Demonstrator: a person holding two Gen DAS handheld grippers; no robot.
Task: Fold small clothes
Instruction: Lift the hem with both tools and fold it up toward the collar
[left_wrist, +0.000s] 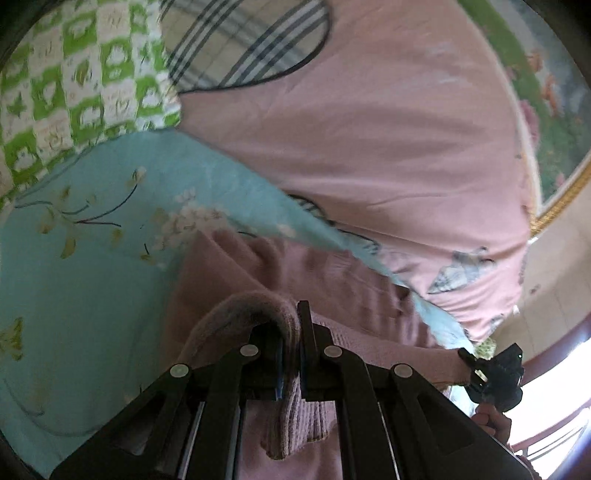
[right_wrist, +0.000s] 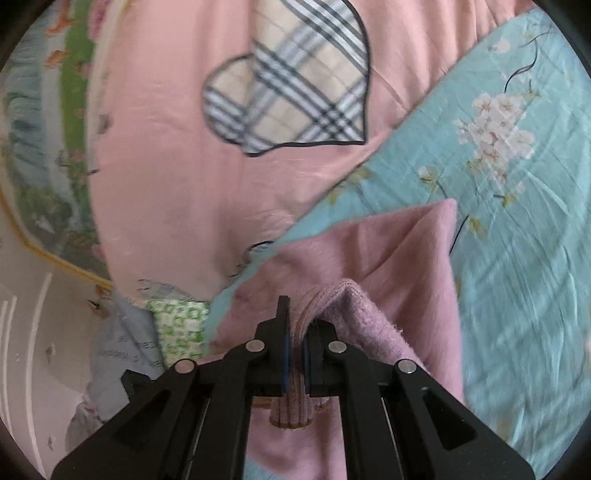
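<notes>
A small dusty-pink knit garment (left_wrist: 332, 280) lies over a turquoise floral sheet (left_wrist: 74, 266). My left gripper (left_wrist: 293, 332) is shut on a ribbed edge of the garment, which bunches up between its fingers. My right gripper (right_wrist: 295, 332) is shut on another ribbed edge of the same pink garment (right_wrist: 399, 251), and the cloth hangs and folds in front of it. In the left wrist view the right gripper (left_wrist: 491, 373) shows at the far right, at the garment's other end, with a hand behind it.
A pink quilt (right_wrist: 166, 166) with a plaid heart patch (right_wrist: 295, 92) lies beyond the sheet. A green-and-white checked cloth (left_wrist: 74, 85) lies at the upper left. A floral, gold-edged panel (left_wrist: 554, 110) and pale floor (right_wrist: 37, 332) lie past the bed's edge.
</notes>
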